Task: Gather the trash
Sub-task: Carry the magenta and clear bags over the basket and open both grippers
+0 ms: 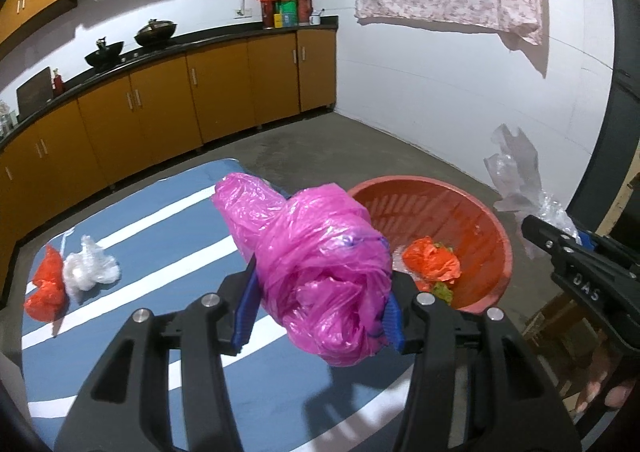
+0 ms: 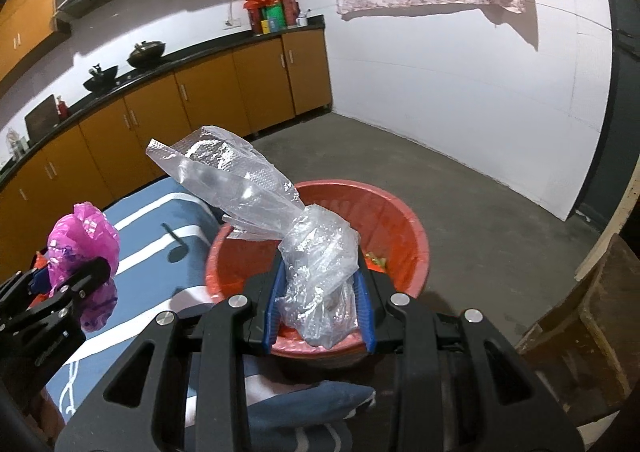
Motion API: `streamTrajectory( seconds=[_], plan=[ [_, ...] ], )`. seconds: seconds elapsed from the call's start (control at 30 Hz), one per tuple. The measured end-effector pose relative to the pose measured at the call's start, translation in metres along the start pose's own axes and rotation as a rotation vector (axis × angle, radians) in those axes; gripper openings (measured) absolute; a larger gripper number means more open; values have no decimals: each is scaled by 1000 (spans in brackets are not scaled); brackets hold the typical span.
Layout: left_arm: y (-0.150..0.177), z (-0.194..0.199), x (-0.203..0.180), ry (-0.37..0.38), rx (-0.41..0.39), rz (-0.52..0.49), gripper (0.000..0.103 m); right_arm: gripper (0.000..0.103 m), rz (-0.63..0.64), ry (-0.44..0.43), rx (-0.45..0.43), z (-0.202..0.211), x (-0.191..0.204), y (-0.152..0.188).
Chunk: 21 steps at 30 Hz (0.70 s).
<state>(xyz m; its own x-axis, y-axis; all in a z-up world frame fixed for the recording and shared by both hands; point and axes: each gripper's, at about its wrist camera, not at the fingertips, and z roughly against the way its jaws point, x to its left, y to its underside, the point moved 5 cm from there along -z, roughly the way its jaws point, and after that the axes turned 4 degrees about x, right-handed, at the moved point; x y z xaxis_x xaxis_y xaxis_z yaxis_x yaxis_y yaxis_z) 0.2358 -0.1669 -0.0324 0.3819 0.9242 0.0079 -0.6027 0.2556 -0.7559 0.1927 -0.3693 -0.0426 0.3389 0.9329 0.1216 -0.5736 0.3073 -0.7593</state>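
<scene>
We have the left tool (image 1: pixel 320 304) pinching a bulky pink bag (image 1: pixel 316 272) between its blue pads, and the right tool (image 2: pixel 322 308) pinching a crumpled clear bag (image 2: pixel 316 276), whose loose tail sticks up and away to the left. The red bin (image 2: pixel 404 219) sits on the floor beside the blue striped desk (image 1: pixel 168 219), and already holds an orange wad (image 1: pixel 432 260) with some green scraps. As we judge it, both loads are on their way to the bin

Our worries from here: the pink bag hangs over the desk edge, not yet over the bin mouth, so letting go too soon would drop it on the desk or the floor. The clear bag is light and clingy; it may stick to a pad on release, or its tail may catch the rim and drape outside. The two tools are near each other and could knock together over the bin

A red bag (image 1: pixel 44 288) and a white bag (image 1: pixel 90 268) still lie on the desk, well apart from the bin
</scene>
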Motion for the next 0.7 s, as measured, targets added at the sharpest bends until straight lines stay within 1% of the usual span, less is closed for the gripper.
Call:
streamTrajectory(
  seconds=[0.27,0.5,0.7],
  plan=[
    [-9,-25,-23,51,16,1,51,32,-12,35,21,-19,-10,-8],
    [-17,-50,-40,90,30,-18,51,32,-11,44,31,-37,-14,-15],
    [-20,-65,-47,114,37,-30,51,32,-27,43,40,-44,-18,-15]
  ],
)
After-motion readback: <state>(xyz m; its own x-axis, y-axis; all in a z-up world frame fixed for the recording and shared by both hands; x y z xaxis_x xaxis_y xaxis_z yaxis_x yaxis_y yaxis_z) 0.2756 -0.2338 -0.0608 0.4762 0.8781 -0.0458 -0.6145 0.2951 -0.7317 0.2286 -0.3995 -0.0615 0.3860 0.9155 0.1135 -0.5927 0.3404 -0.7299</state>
